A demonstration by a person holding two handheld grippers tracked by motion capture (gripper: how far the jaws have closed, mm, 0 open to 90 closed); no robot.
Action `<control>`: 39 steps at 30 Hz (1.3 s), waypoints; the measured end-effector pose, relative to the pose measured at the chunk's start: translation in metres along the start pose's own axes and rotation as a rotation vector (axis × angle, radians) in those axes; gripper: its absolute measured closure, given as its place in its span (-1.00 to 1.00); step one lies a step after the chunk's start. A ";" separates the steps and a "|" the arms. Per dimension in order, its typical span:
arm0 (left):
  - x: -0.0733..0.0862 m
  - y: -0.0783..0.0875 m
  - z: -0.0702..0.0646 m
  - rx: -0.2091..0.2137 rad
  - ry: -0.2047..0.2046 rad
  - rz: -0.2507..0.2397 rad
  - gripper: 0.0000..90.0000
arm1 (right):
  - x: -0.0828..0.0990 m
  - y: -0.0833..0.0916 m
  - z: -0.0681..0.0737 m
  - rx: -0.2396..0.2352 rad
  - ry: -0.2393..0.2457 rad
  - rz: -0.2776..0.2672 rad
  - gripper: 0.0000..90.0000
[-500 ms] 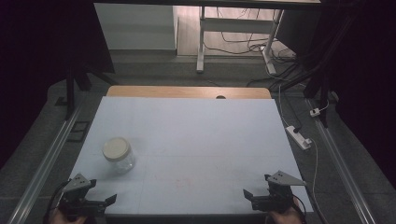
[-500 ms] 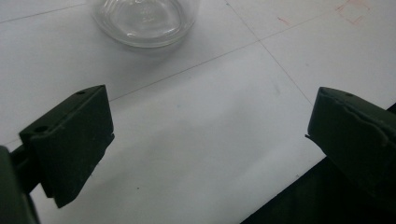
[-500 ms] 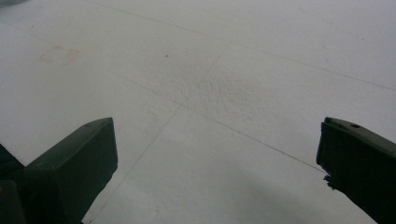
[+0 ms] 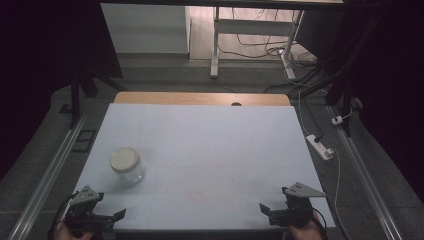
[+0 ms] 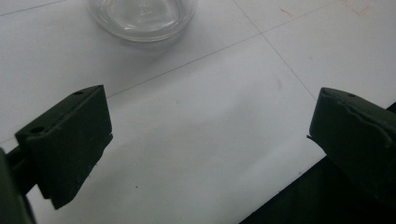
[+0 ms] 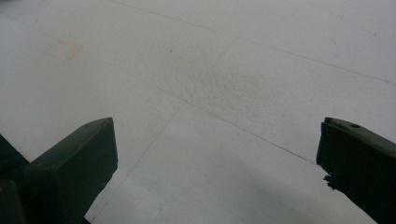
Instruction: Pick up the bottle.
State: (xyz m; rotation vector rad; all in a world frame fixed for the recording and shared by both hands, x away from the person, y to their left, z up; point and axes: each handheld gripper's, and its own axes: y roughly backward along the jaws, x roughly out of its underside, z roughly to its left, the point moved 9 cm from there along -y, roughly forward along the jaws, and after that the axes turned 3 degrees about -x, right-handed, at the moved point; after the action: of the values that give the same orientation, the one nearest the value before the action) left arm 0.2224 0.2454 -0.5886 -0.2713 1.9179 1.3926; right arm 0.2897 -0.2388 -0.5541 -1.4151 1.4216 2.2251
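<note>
Right, your left gripper (image 4: 116,216) has its jaws spread wide and empty, and the glass jar (image 4: 127,165) stands upright just ahead of them, slightly off toward the left jaw. Your right gripper (image 4: 265,210) is wide and empty too, well apart from it. Careful: come in off-centre and one jaw could clip the smooth glass and tip the jar over.

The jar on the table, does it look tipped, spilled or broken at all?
Nothing stands out. The jar stands upright on the white table with its lid on and nothing spilled around it. The left gripper and right gripper are apart from it.
</note>
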 end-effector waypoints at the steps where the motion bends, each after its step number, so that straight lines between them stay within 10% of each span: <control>1: 0.000 0.000 0.000 -0.003 0.000 0.002 -1.00 | 0.000 0.000 0.000 -0.001 -0.001 -0.001 -1.00; 39: -0.022 -0.003 0.006 0.008 -0.041 -0.076 -1.00 | 0.001 -0.002 0.000 -0.005 -0.002 0.018 -1.00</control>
State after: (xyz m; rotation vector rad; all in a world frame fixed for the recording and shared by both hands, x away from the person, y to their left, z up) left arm 0.2419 0.2439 -0.5771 -0.3066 1.8596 1.3305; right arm 0.2899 -0.2377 -0.5560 -1.4063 1.4356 2.2417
